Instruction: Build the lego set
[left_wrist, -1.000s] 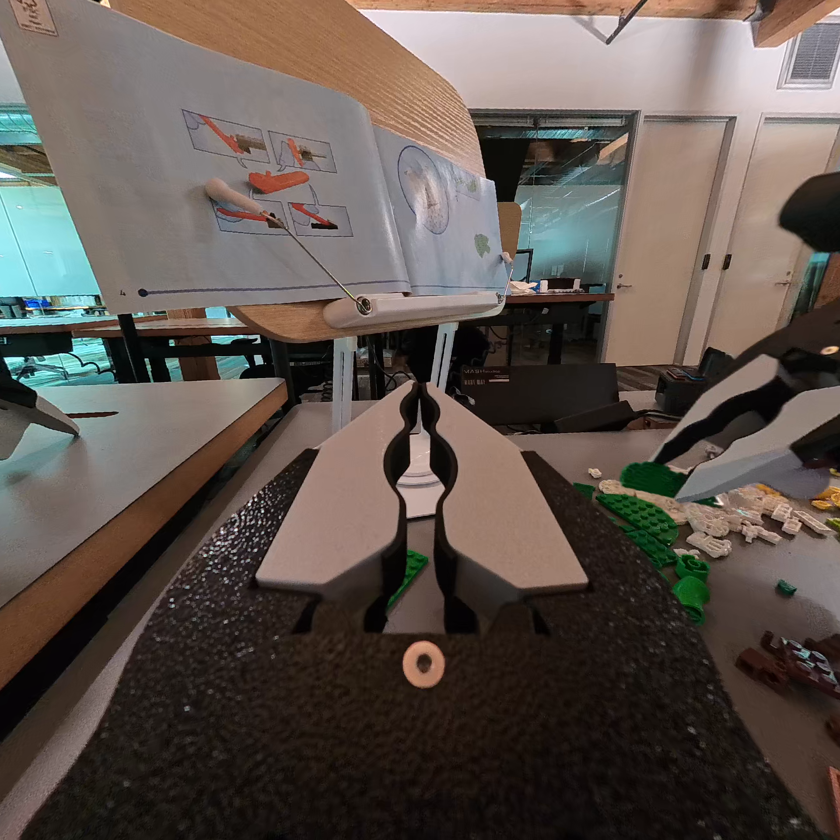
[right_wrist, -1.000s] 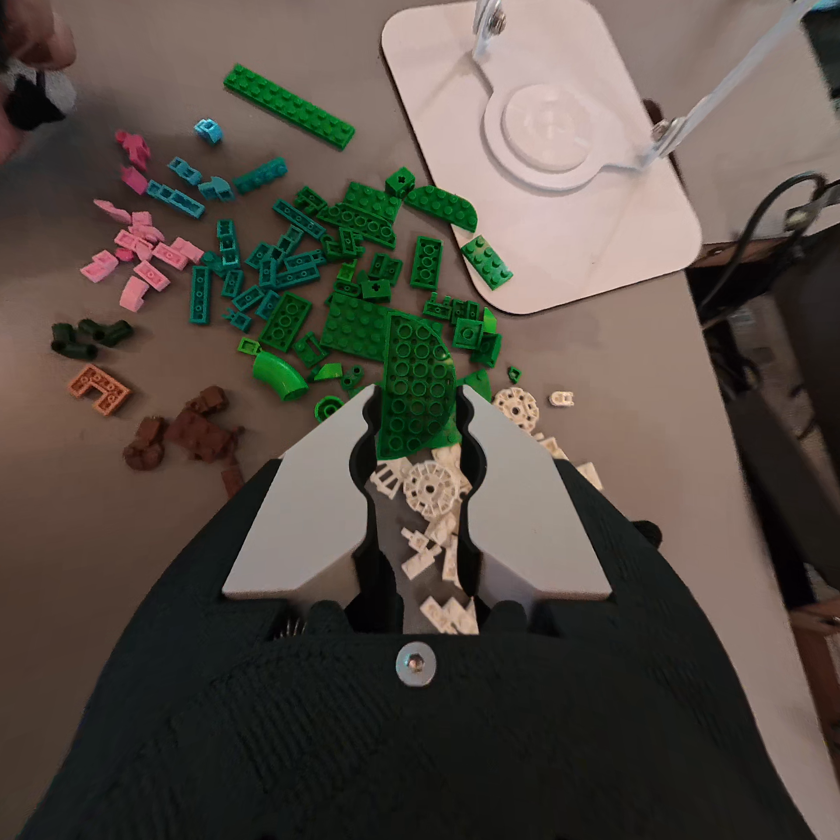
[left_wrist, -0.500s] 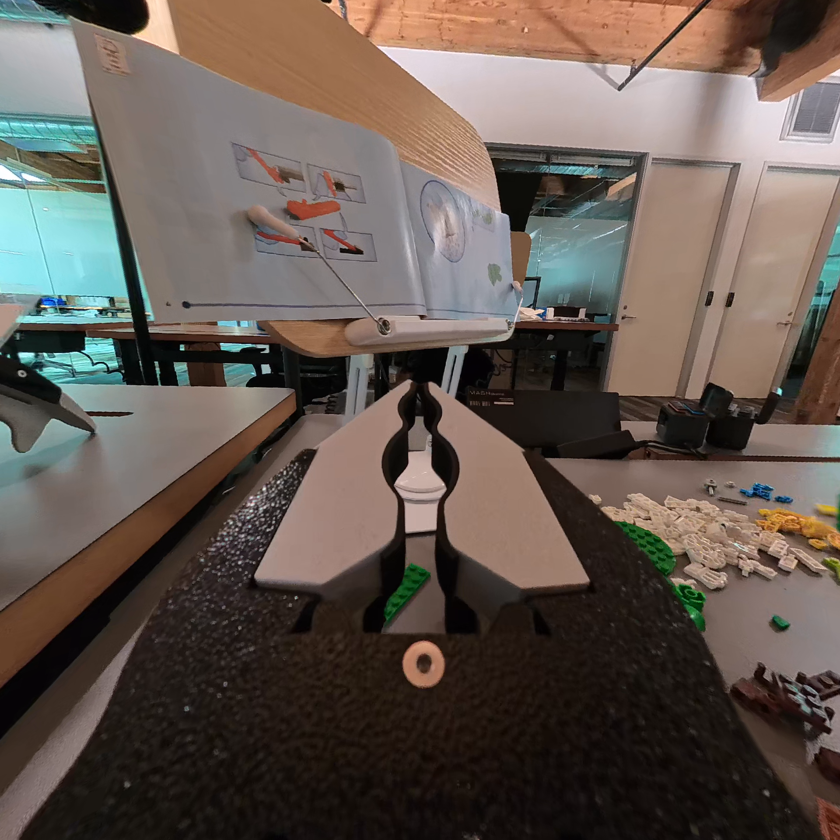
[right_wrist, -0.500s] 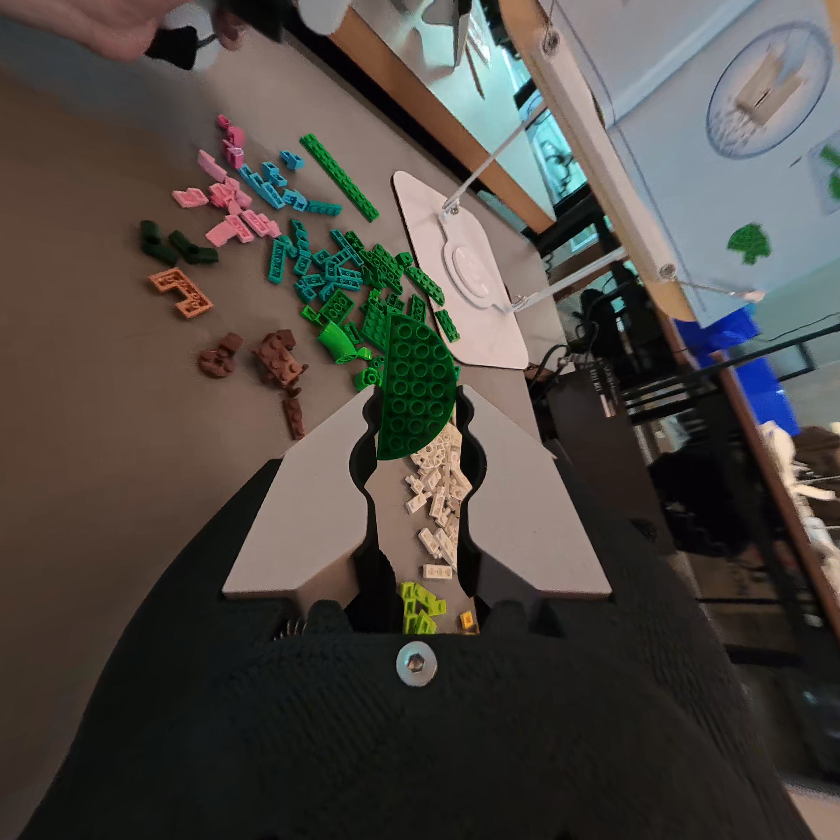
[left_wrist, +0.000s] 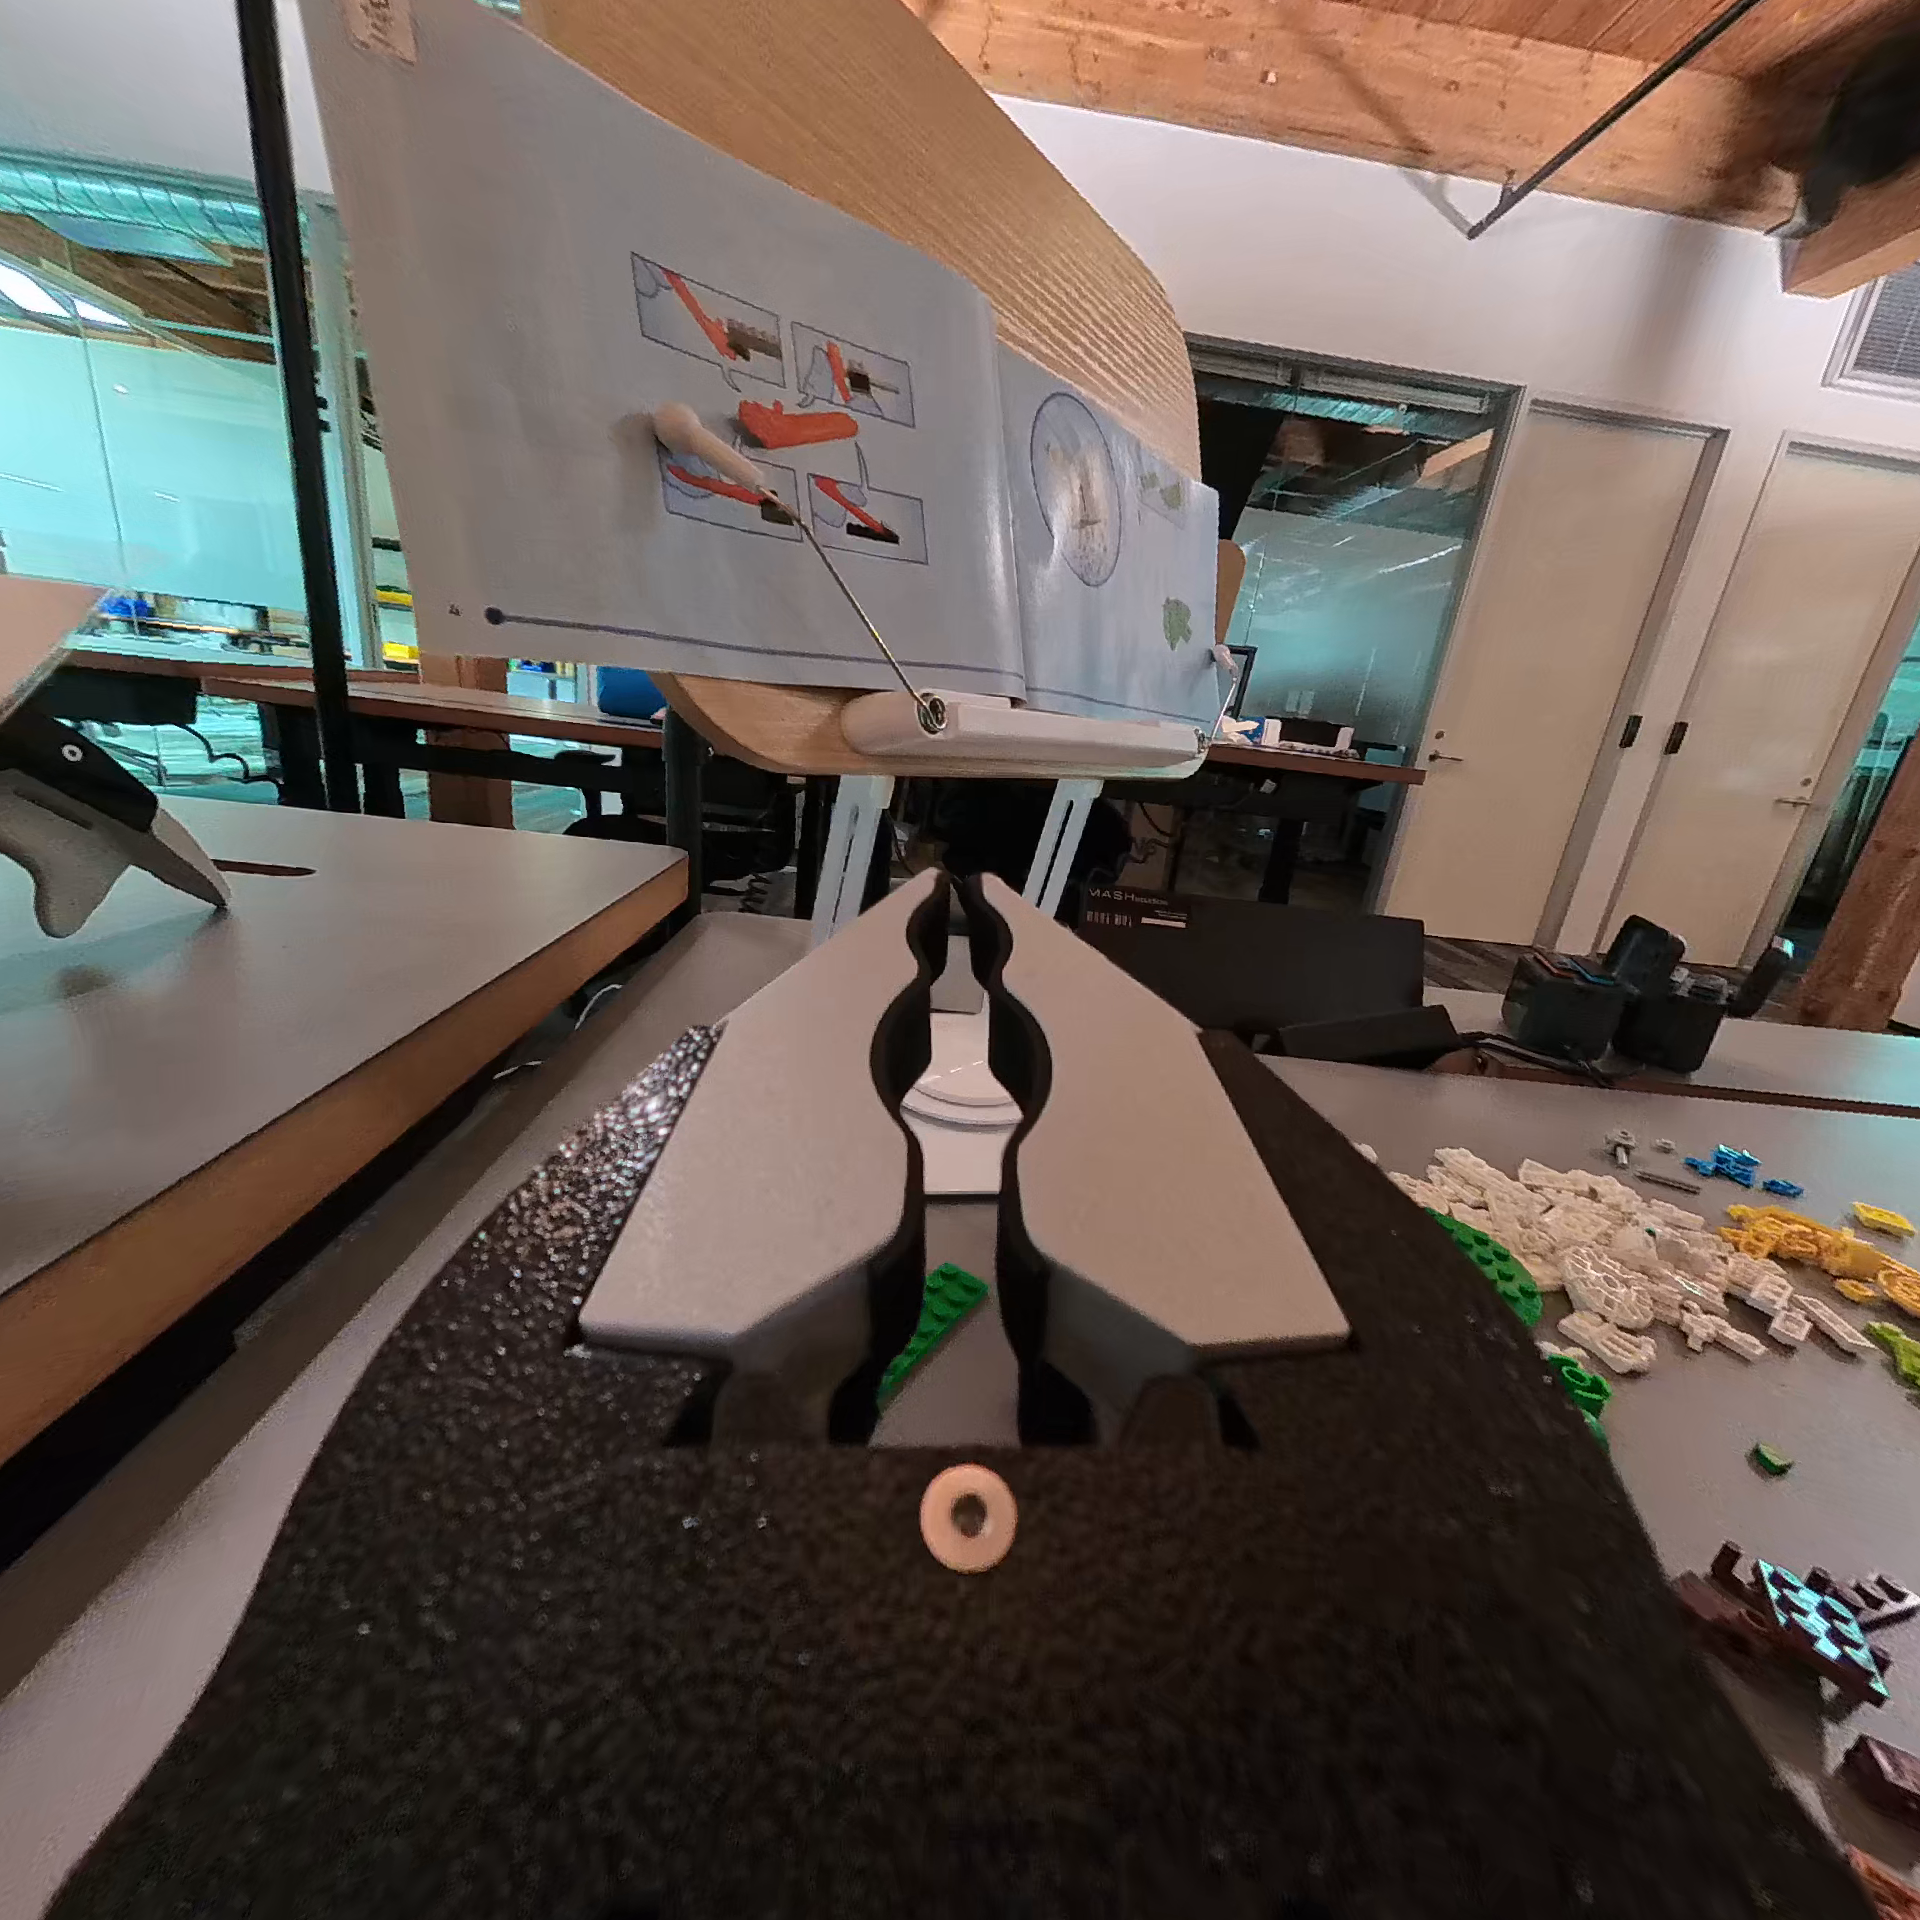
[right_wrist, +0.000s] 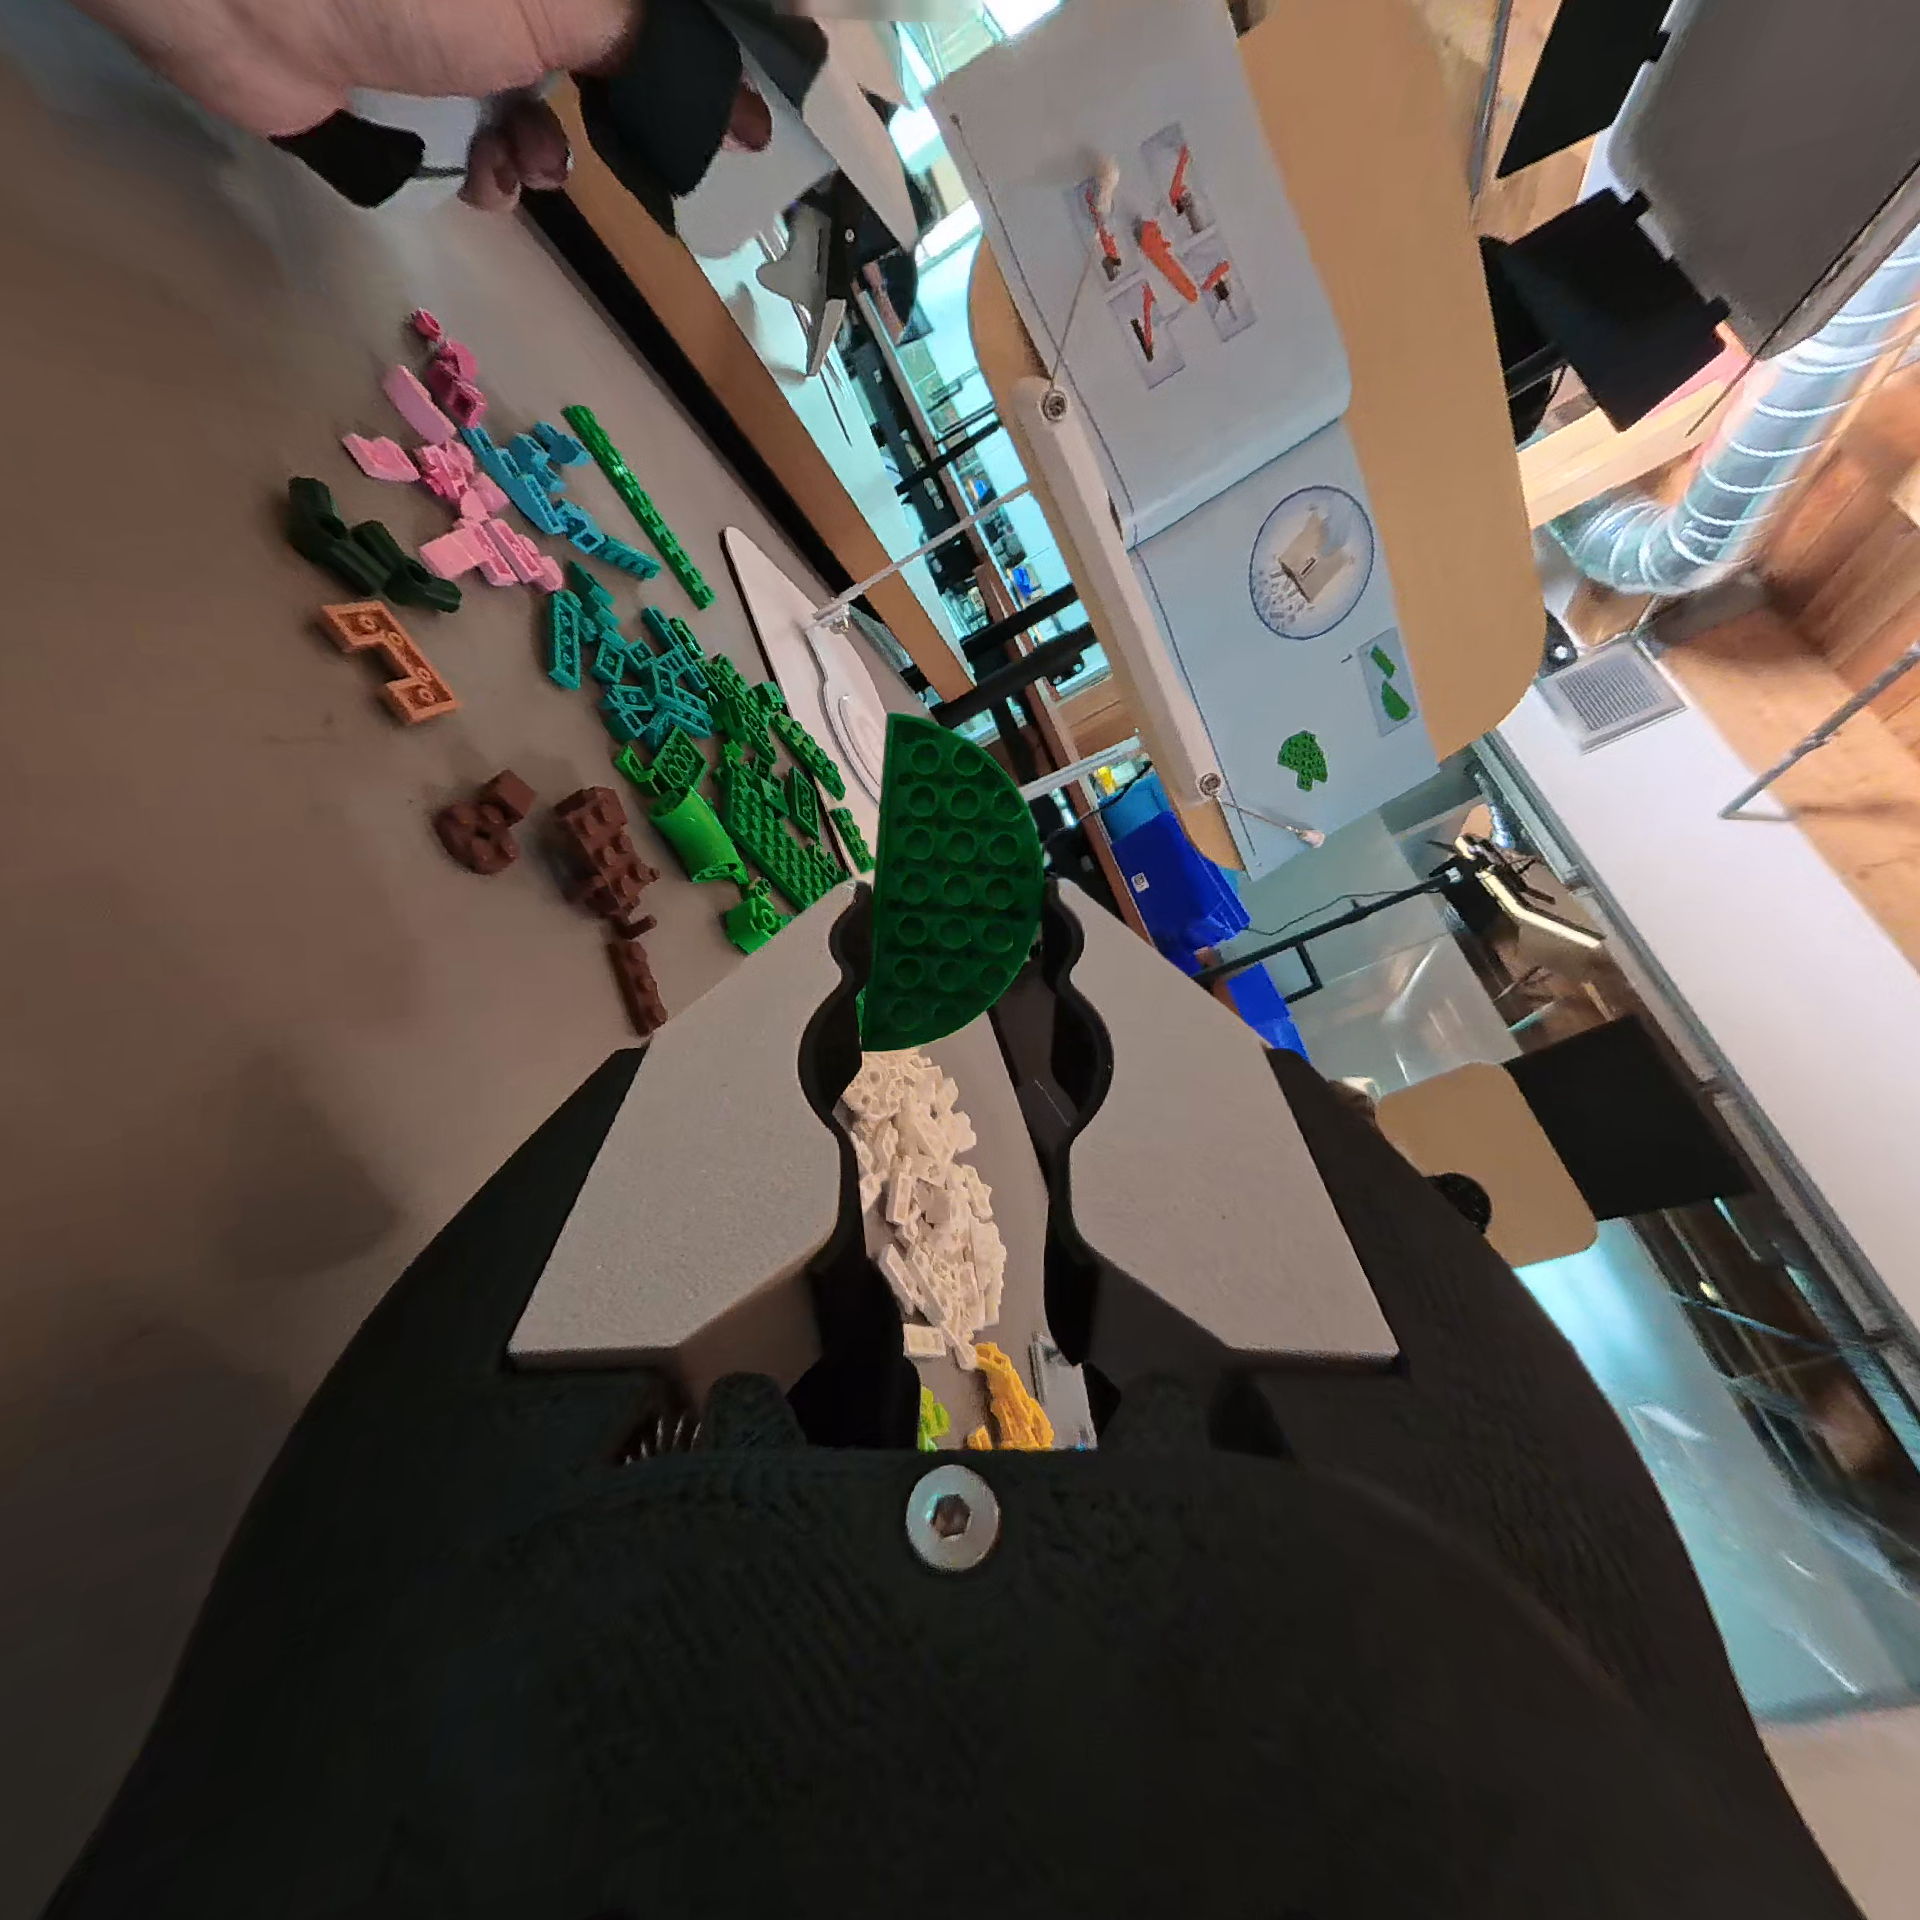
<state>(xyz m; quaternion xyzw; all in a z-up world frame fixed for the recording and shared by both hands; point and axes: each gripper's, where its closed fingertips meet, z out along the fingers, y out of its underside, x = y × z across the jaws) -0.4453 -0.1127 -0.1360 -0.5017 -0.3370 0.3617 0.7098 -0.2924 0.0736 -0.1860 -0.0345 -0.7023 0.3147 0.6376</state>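
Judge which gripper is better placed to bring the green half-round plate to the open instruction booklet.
Right, probably. The right gripper already clamps the green half-round plate, raised above the table toward the booklet. The left gripper is shut, holding nothing.

White walls (left_wrist: 1403, 281) meet exposed timber ceiling beams (left_wrist: 1299, 73). Two pale closed doors (left_wrist: 1558, 675) stand beside glass partitions (left_wrist: 156, 468). A grey surface (left_wrist: 260, 997) has wood edging.
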